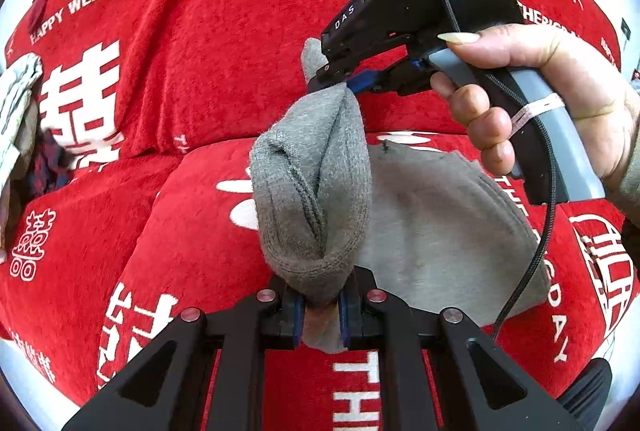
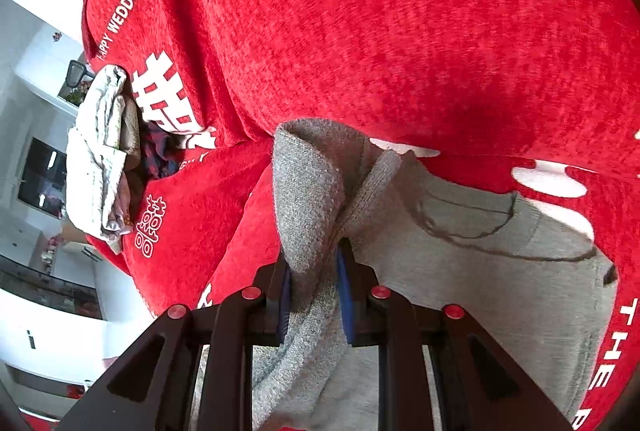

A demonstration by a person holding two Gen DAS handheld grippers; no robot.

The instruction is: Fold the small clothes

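Your left gripper [image 1: 319, 305] points steeply down at the sofa, its black jaws with blue pads pressed onto a bunched edge of the small grey knitted garment [image 1: 316, 187]. The knit rises out of that pinch as a puffed, creased roll, lifted clear of the cushion, and runs up and away to your right gripper [image 1: 334, 81], which pinches the far end of the same roll between its narrow black tips, a blue pad showing just beside the fabric.

Your right hand [image 1: 532, 99] wraps the grey and black handle from the right side of the left wrist view, thumb laid along the top with a long nail forward, fingers curled underneath, a braided black cable [image 1: 536, 255] hanging down from the tool. That gripper is tilted down and toward the left, so both tools meet the cloth from opposite ends.

In the right wrist view the jaws are likewise clamped on the grey knit [image 2: 312, 191], with a ribbed hem folded over just above the pads.

The rest of the garment, a flatter pale grey panel with a dark stitched curve [image 2: 480, 263], lies spread on the seat of the red plush sofa cover printed with white characters and "HAPPY WEDDING" [image 1: 180, 43].

A heap of crumpled pale and dark plaid clothes [image 2: 100, 159] sits well apart at the left end of the seat.
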